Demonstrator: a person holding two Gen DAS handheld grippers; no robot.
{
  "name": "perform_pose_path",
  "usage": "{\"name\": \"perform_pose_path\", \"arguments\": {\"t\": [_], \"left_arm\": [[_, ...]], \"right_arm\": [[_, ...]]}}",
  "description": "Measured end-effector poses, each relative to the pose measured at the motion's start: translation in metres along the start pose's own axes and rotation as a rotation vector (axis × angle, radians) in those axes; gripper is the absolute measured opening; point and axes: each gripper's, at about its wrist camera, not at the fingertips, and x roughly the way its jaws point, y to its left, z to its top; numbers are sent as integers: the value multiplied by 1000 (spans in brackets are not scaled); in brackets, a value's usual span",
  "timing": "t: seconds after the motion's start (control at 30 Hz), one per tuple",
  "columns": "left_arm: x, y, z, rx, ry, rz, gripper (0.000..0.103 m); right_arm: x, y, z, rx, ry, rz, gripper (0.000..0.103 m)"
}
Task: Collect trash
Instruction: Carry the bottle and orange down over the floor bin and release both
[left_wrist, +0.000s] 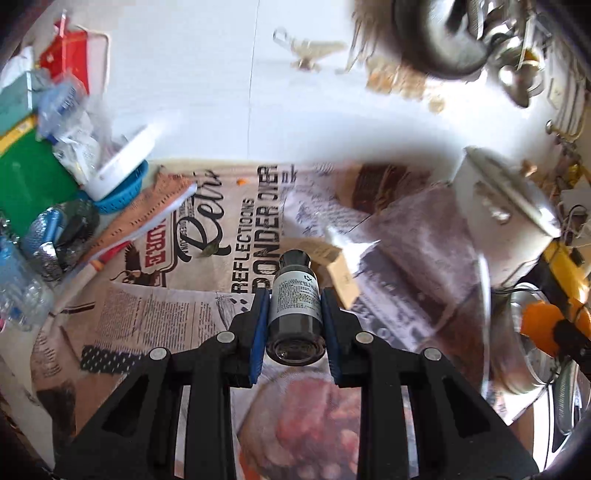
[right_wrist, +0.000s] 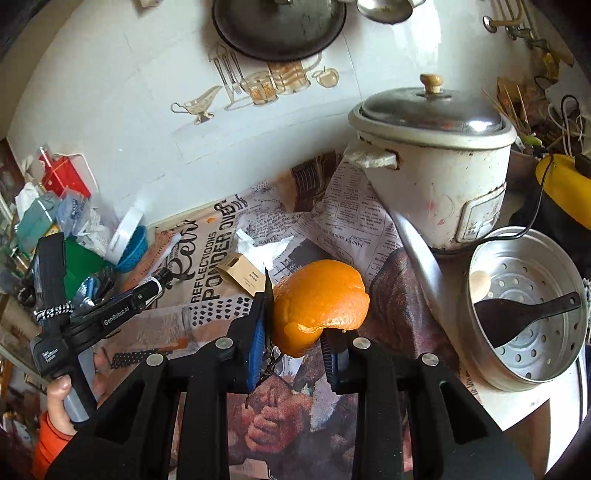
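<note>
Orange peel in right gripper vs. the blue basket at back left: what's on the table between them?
Right wrist view: between the orange peel and blue basket lie a tan cardboard box, crumpled white tissue, and printed newspaper covering.

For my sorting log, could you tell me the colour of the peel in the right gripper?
Orange peel, clearest in the right wrist view.
</note>
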Motion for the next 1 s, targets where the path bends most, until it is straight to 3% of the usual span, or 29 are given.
{"name": "perform_pose_path", "arguments": {"t": [0.3,0.47,1.0], "left_arm": [[-135,-29,-32,17,-133,-22,27],[-178,-27,-58,53,-161,-26,27],[-258,51,-192,155,-57,-129,27]], "right_arm": [[-87,16,-10,-102,-98,80,24],[-117,30,-33,-108,-119,96,24],[-169,108,-171,9,-48,-7,24]]}}
